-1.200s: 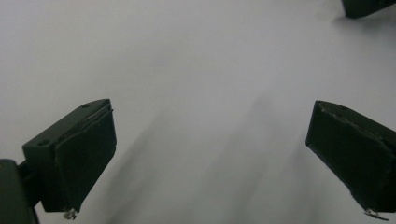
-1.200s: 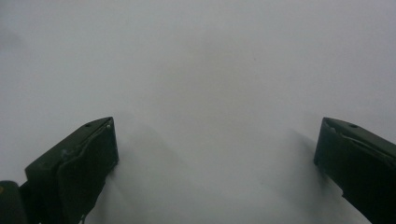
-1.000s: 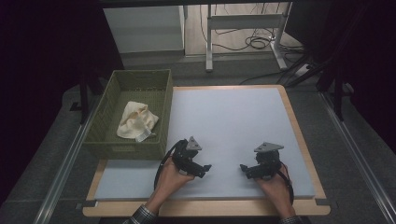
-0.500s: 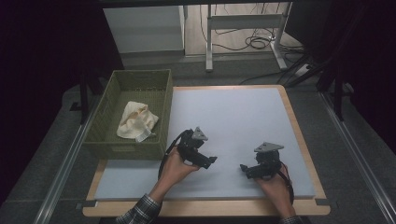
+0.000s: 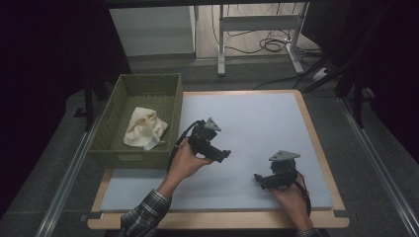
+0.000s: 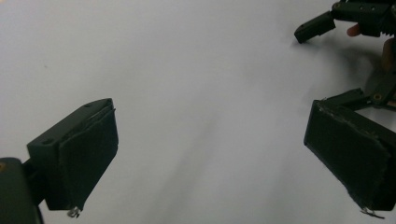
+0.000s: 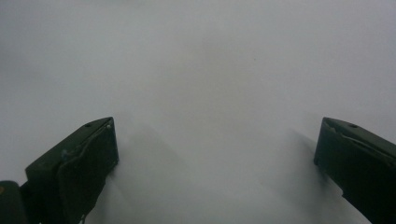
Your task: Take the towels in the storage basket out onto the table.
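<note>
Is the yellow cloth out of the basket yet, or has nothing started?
Nothing looks done: the yellow cloth lies crumpled inside the green basket. In hand: the left gripper hovers open over the mat, the right gripper open too. Left: reaching and grabbing the cloth.

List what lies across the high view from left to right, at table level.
Green basket → cream cloth inside it → left gripper → right gripper, the last two over the pale mat.

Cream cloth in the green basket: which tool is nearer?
Left. The left tool is just right of the green woven basket holding the cream cloth; the right tool is farther right.
</note>
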`<state>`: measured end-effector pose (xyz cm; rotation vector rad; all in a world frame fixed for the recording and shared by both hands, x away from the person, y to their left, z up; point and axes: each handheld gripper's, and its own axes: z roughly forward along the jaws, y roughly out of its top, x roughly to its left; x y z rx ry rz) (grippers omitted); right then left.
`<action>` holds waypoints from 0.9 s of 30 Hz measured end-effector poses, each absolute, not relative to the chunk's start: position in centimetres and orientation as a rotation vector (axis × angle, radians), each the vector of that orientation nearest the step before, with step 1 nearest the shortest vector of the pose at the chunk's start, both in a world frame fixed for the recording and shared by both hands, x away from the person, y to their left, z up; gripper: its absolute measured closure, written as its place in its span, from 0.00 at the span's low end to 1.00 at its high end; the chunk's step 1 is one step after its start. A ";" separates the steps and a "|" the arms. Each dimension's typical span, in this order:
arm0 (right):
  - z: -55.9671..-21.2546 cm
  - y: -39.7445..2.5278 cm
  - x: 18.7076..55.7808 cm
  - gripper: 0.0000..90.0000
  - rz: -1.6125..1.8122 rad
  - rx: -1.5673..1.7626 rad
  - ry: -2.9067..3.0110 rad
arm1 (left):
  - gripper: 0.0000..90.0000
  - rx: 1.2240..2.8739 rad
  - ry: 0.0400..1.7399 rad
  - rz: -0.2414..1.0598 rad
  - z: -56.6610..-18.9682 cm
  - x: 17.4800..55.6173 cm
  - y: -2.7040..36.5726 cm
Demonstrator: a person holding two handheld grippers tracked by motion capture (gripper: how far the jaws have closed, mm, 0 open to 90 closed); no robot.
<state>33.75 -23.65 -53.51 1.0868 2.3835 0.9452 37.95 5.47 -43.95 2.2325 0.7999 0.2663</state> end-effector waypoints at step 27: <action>-53.5 -23.6 33.7 0.00 0.947 1.087 2.382 | 0.04 2.208 1.074 0.432 -38.5 42.9 15.0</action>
